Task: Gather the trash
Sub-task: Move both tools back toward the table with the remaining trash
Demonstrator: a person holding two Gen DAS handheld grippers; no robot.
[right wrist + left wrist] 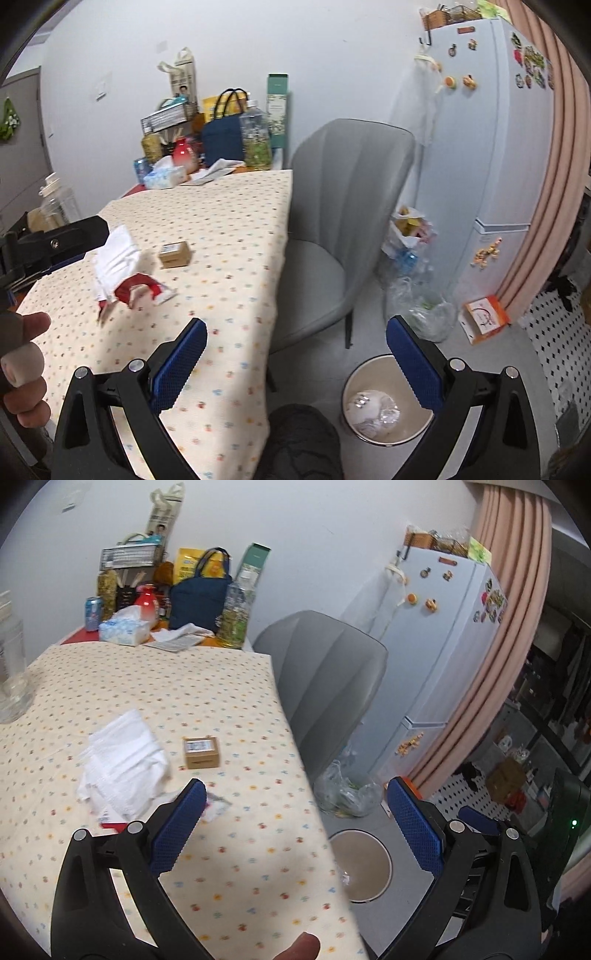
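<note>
On the dotted tablecloth (207, 686) (221, 221) lie a crumpled white tissue (122, 764) (116, 253), a red and white wrapper (142, 290) (112, 825) and a small brown cardboard box (201, 752) (174, 254). A round waste bin (388, 400) (364, 866) with crumpled rubbish inside stands on the floor beside the table. My left gripper (295, 805) is open above the table's right edge, just short of the tissue. My right gripper (295, 343) is open, empty, over the table corner and the bin. The left gripper's body (62, 240) shows at the left of the right wrist view.
A grey chair (340, 221) (325, 679) is pushed up to the table's right side. Plastic bags (417, 295) (347, 794) and a white fridge (491, 147) stand beyond it. Bottles, a tissue pack (123, 629) and a blue bag (201, 598) crowd the table's far end. A knee (299, 439) is below.
</note>
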